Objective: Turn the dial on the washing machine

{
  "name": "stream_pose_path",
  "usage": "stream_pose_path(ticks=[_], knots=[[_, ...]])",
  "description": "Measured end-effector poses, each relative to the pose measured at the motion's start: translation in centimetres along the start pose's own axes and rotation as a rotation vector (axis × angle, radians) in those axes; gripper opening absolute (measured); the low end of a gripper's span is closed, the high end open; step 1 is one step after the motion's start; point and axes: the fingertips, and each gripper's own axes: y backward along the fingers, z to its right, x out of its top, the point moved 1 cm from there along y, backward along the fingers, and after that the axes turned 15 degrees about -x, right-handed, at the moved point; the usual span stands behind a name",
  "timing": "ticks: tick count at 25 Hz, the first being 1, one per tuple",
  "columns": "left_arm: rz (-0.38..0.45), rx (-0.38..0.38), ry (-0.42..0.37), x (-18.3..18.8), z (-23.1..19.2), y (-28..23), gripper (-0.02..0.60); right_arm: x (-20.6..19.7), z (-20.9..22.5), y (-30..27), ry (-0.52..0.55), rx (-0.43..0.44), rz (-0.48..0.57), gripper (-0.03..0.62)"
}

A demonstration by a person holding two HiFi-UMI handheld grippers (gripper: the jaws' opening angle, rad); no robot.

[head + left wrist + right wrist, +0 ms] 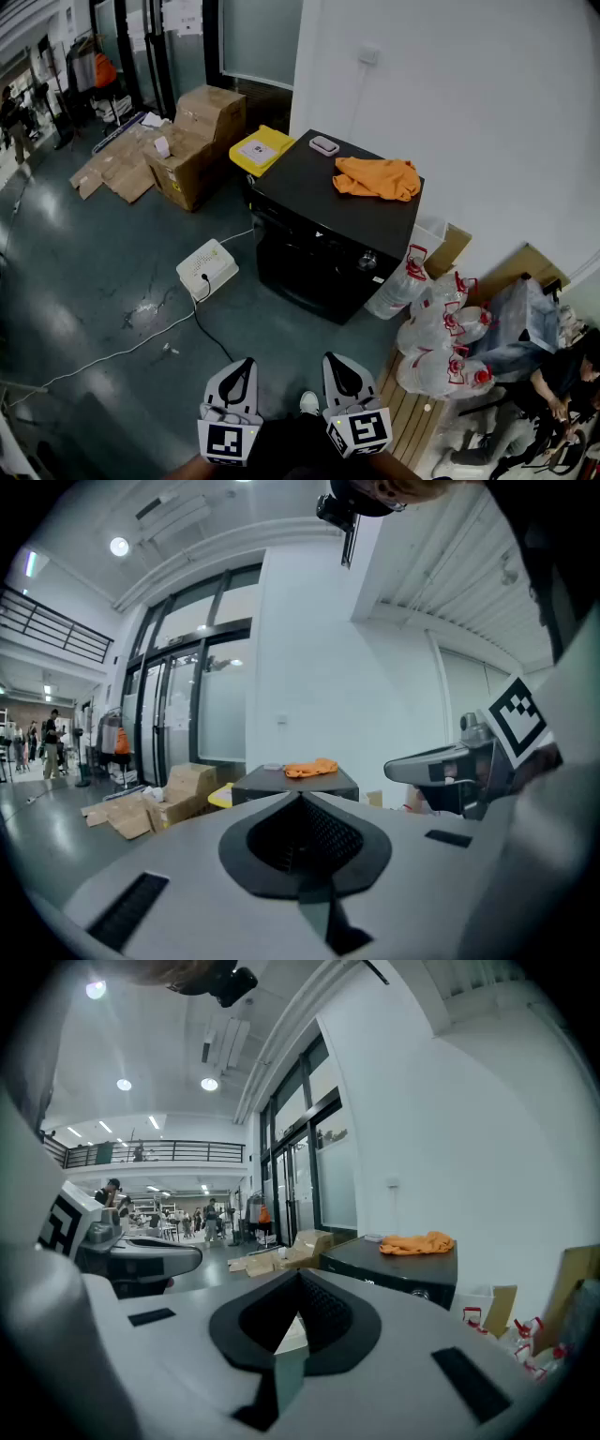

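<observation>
The black washing machine (328,234) stands against the white wall, some way ahead of me. A small round dial (367,260) shows on its front near the right corner. An orange cloth (377,177) lies on its top. My left gripper (246,364) and right gripper (335,358) hang side by side at the bottom of the head view, far from the machine, both shut and empty. In the left gripper view the machine (295,782) lies beyond the shut left gripper (300,794). In the right gripper view the machine (394,1274) sits right of the shut right gripper (300,1274).
Cardboard boxes (202,141) and a yellow bin (260,150) stand left of the machine. A white box (207,268) with a cable lies on the floor in front. Clear plastic bags (441,328) pile up at its right, and a person (562,384) sits at the far right.
</observation>
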Motion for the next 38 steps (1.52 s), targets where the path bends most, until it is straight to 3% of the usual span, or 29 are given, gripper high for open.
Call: stream_pose_path(ticks=[11, 25, 28, 29, 31, 32, 35, 38], knots=[[0.035, -0.005, -0.001, -0.3, -1.9, 1.4, 0.011, -0.4, -2.0, -0.3, 0.020, -0.027, -0.009, 0.014], [0.069, -0.002, 0.008, -1.3, -8.5, 7.2, 0.011, 0.2, -9.6, -1.4, -0.039, -0.081, 0.011, 0.017], [0.088, -0.036, 0.000, -1.5, -9.3, 7.9, 0.012, 0.4, -11.4, -1.6, -0.043, -0.081, 0.015, 0.018], [0.093, -0.055, -0.007, -1.5, -9.5, 8.1, 0.012, 0.5, -11.9, -1.6, -0.042, -0.084, 0.016, 0.027], [0.097, -0.083, -0.012, -1.2, -9.9, 8.4, 0.014, 0.5, -12.5, -1.8, -0.035, -0.098, 0.012, 0.118], [0.097, -0.091, -0.005, -1.1, -10.2, 8.6, 0.020, 0.5, -12.6, -1.9, -0.027, -0.109, 0.008, 0.148], [0.079, -0.105, 0.027, -0.9, -10.8, 8.3, 0.152, 0.5, -12.3, -2.3, -0.001, -0.154, -0.006, 0.205], [0.074, -0.119, 0.034, -1.0, -11.4, 6.7, 0.226, 0.0, -10.8, -3.0, 0.011, -0.206, -0.011, 0.251]])
